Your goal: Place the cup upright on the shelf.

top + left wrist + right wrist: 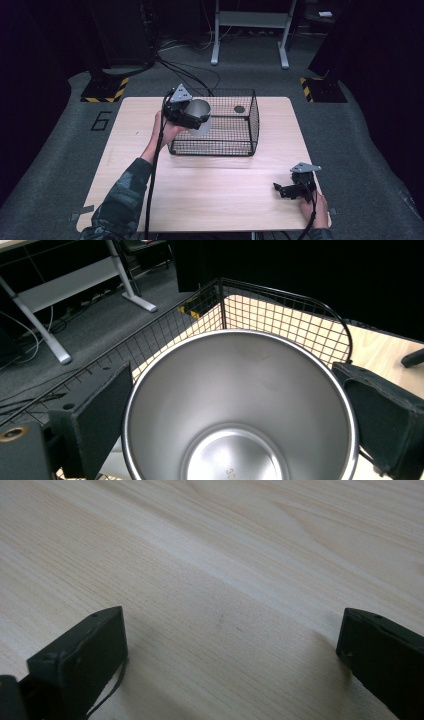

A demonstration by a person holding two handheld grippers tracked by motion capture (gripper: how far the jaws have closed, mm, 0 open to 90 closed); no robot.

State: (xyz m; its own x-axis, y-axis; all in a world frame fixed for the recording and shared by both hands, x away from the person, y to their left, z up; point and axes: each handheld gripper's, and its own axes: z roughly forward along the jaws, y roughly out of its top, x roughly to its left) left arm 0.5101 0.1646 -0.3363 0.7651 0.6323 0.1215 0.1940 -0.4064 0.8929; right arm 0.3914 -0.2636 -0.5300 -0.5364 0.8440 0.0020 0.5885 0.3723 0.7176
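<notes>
Shiny metal cup (200,116) sits squeezed between the two jaws of the left gripper (191,119), up over the left edge of the black wire basket (235,131), likely so it can go in. Its long way is tipped, mouth pointing up and away. The right gripper (286,190) rests wide open on the wooden table (210,192), holding nothing.

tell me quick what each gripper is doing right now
Left gripper: shut on the steel cup, held over the wire basket.
Right gripper: open, holding nothing, low over the table.
</notes>
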